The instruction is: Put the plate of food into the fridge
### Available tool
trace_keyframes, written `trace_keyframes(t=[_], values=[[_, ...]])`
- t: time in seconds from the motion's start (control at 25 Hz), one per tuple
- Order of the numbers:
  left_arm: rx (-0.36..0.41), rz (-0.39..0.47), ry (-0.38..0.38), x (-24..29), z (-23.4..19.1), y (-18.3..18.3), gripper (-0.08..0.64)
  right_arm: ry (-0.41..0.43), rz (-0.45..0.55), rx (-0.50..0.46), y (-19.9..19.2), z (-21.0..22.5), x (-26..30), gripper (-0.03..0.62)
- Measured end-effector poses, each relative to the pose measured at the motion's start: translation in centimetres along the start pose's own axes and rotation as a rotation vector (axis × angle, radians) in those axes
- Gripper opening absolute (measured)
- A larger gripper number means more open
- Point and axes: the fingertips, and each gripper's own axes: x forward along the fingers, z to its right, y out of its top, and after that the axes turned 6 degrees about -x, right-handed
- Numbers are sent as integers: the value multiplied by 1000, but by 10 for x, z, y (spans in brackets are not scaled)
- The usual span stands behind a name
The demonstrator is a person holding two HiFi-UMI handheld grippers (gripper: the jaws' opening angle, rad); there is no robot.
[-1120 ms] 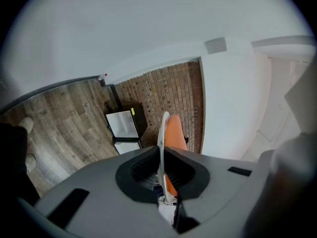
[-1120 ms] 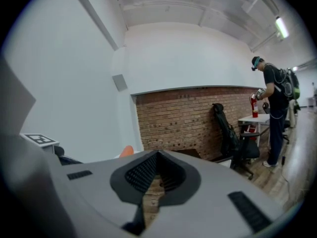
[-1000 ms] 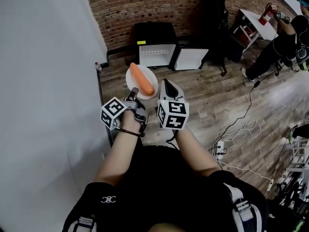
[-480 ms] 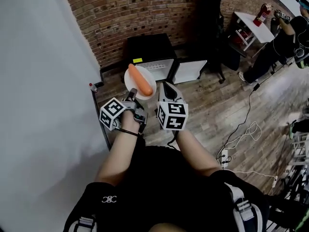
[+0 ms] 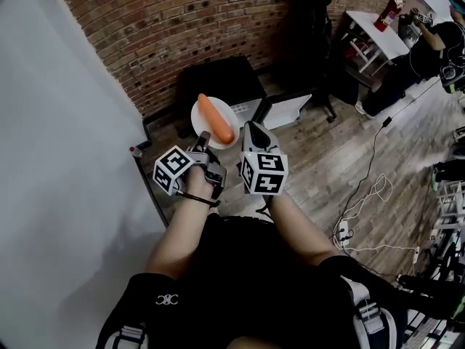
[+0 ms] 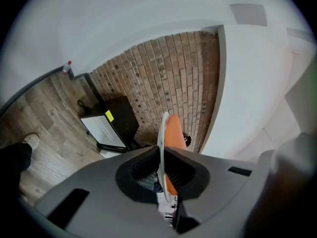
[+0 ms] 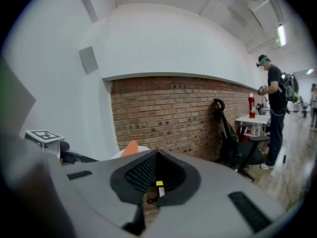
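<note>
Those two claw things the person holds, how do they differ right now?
The left gripper clamps the rim of a white plate carrying a carrot; the right gripper is shut on nothing. The left gripper's marker cube sits cornerwise, the right gripper's squarer. Both point forward, side by side.

The wooden floor point(image 5: 341, 158) carries a small black fridge point(image 5: 218, 82), door open, far against the brick wall point(image 5: 182, 27). White cables point(image 5: 372, 189) trail at right.

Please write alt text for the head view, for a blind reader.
The left gripper holds a white plate with a carrot near an open black fridge by a brick wall. The right gripper, shut and empty, is beside it.
</note>
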Motion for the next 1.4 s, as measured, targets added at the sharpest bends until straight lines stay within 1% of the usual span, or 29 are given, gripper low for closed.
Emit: trace_keyframes(t=[0.16, 0.36, 0.52, 0.68, 0.84, 0.96, 1.24, 1.32, 1.4], values=[[7, -41, 13, 27, -6, 20, 21, -48, -15, 25, 0, 7, 35, 13], [-10, -87, 34, 51, -14, 26, 21, -94, -27, 40, -2, 19, 54, 13], [2, -131, 51, 68, -22, 16, 21, -124, -48, 62, -14, 36, 65, 12], [-4, -156, 90, 82, -32, 0, 23, -130, -74, 58, -21, 55, 72, 14], [-36, -156, 97, 103, -36, -22, 23, -122, -90, 44, -19, 80, 81, 13], [-35, -153, 110, 119, -43, -35, 23, -114, -94, 39, -24, 99, 86, 12], [-33, -145, 100, 161, -80, -62, 23, -121, -107, 77, -68, 155, 109, 13], [-29, -145, 107, 172, -103, -68, 23, -117, -97, 83, -90, 165, 119, 12], [-18, -152, 110, 186, -135, -73, 23, -114, -87, 86, -120, 174, 132, 12]])
